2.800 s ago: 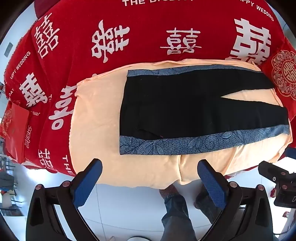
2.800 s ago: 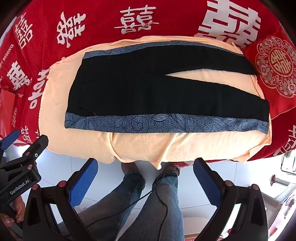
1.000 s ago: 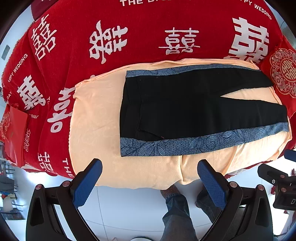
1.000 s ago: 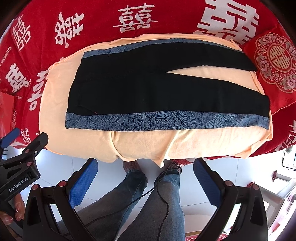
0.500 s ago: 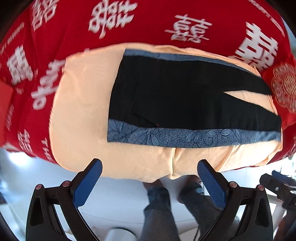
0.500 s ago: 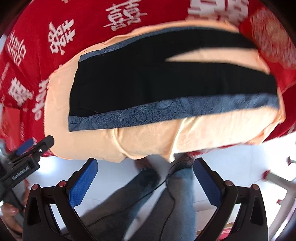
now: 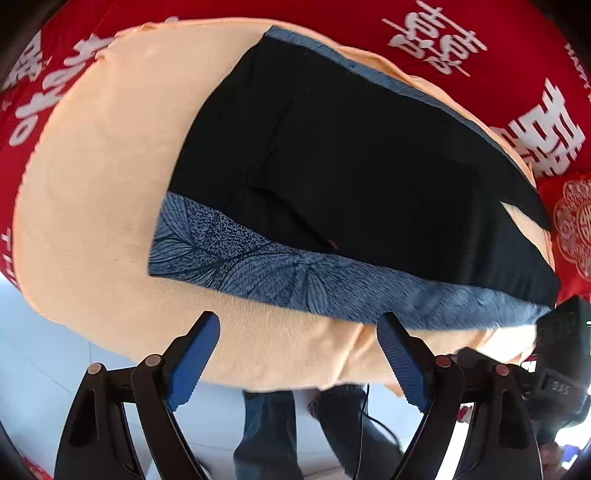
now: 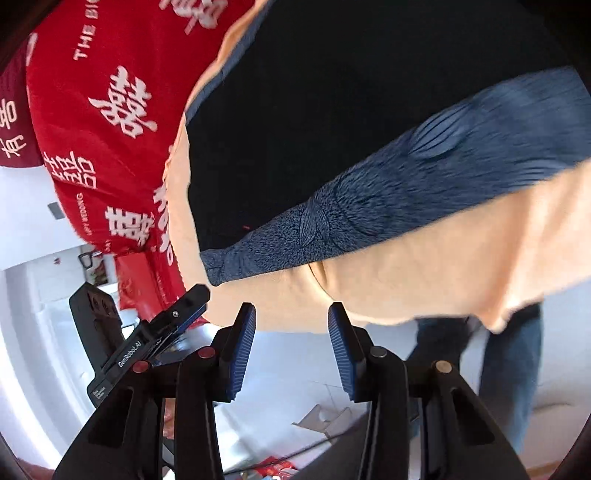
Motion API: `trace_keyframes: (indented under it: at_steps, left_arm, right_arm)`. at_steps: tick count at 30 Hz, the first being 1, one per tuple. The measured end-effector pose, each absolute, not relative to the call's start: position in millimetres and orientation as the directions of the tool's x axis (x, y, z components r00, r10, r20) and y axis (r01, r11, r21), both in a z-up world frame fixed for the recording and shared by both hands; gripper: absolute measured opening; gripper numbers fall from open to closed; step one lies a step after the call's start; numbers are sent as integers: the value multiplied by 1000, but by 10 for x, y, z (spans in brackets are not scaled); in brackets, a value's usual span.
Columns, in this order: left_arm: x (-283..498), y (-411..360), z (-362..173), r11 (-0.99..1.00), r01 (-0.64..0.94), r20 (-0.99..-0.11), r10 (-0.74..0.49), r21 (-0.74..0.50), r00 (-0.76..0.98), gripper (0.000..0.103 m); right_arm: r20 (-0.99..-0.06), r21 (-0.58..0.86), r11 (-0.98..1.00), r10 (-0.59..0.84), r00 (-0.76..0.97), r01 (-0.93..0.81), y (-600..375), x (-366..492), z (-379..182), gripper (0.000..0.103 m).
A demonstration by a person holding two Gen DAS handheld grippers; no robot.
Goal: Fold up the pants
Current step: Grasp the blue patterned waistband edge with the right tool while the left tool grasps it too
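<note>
Black pants (image 7: 362,173) with a blue-grey leaf-patterned side stripe (image 7: 295,277) lie flat on a peach cloth (image 7: 99,177), waist to the left, legs running right. They also show in the right wrist view (image 8: 332,103), tilted. My left gripper (image 7: 297,326) is open and empty, just short of the near stripe, above the cloth's front edge. My right gripper (image 8: 291,314) is open with a narrower gap and empty, over the cloth's front edge near the stripe's waist end (image 8: 221,266).
A red bedspread (image 7: 480,22) with white characters lies under the peach cloth. The person's legs in jeans (image 7: 266,432) stand on the pale floor below the front edge. The other gripper's body shows at the right edge (image 7: 561,343) and at lower left (image 8: 147,339).
Both grippers have moved down and in toward the near stripe of the pants. The right wrist view has tilted strongly. The right gripper's jaws have narrowed; the pants have not moved.
</note>
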State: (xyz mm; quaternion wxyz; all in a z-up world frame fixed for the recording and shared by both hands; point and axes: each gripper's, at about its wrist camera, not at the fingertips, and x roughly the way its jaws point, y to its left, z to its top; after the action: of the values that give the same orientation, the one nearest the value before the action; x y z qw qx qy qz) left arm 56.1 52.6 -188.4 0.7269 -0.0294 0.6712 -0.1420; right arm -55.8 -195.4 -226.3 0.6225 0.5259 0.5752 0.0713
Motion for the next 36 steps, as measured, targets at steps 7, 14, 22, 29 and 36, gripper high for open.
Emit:
trace_keyframes:
  at_steps: [7, 14, 22, 29, 36]
  left_arm:
    - [616, 650, -2311, 939, 100, -943, -332, -329, 12, 88]
    - [694, 571, -2315, 883, 61, -885, -466, -466, -8, 89]
    - [959, 541, -2136, 837, -63, -837, -536, -544, 112, 91]
    - [988, 543, -2280, 876, -41, -876, -478, -481, 70, 89]
    - [1006, 676, -2311, 889, -4, -889, -456, -457, 45, 34]
  right_arm:
    - [-524, 817, 307, 749, 405, 488, -1778, -329, -2950, 56]
    - [-367, 915, 185, 753, 546, 359, -1818, -39, -2631, 57]
    - [-310, 947, 200, 770, 557, 251, -1906, 195, -2075, 58]
    - [-374, 912, 188, 741, 557, 364, -2145, -156, -2566, 58]
    - [-366, 894, 48, 652, 664, 445, -2553, -726, -2890, 56]
